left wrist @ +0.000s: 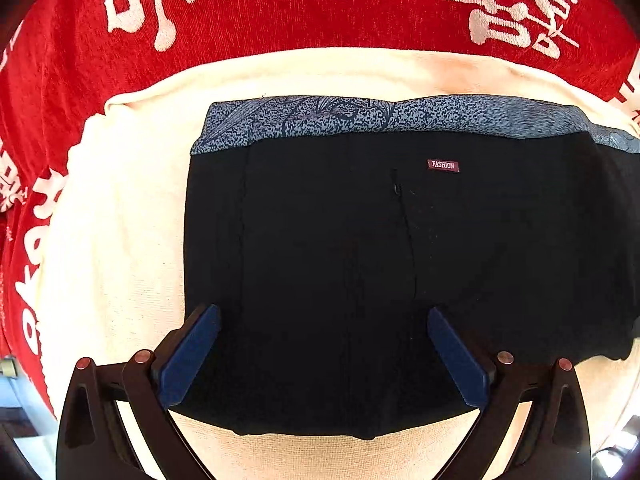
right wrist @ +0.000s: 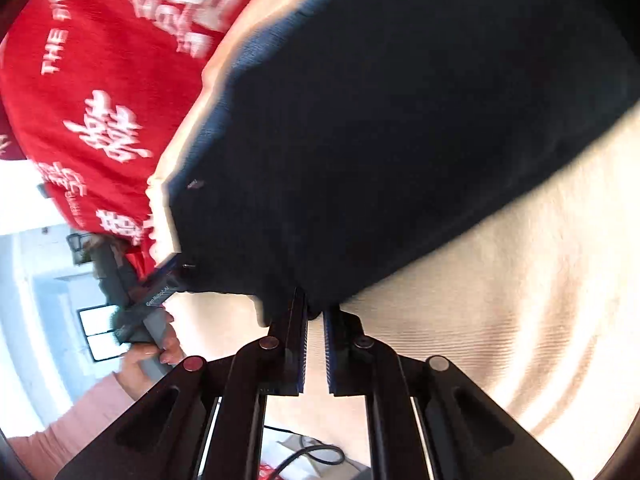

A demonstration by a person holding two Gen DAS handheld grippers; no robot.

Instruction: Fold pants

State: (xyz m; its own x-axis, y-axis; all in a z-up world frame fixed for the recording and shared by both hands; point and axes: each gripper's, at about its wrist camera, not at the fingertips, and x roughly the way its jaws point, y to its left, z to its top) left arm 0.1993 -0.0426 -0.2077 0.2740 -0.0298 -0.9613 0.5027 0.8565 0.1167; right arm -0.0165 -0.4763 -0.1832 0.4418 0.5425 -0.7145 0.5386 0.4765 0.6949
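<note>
Black pants point(left wrist: 360, 260) lie folded on a cream cloth point(left wrist: 120, 220); a blue patterned waistband point(left wrist: 360, 118) runs along the far edge, with a small "FASHION" tag point(left wrist: 443, 165) below it. My left gripper point(left wrist: 322, 310) is open, its blue pads point(left wrist: 188, 356) spread wide over the pants' near part with nothing pinched. In the right wrist view the pants point(right wrist: 400, 140) fill the upper middle. My right gripper point(right wrist: 316, 304) is shut on their near edge, tips meeting at the black fabric. A person's hand point(right wrist: 148, 356) holds the left gripper at the pants' left corner.
A red cloth with white characters point(left wrist: 280, 12) lies under the cream cloth and shows beyond it point(right wrist: 80, 100). The surface's edge drops off near the right gripper, where a dark cable point(right wrist: 316, 454) lies on the floor. A pink sleeve point(right wrist: 80, 412) is at lower left.
</note>
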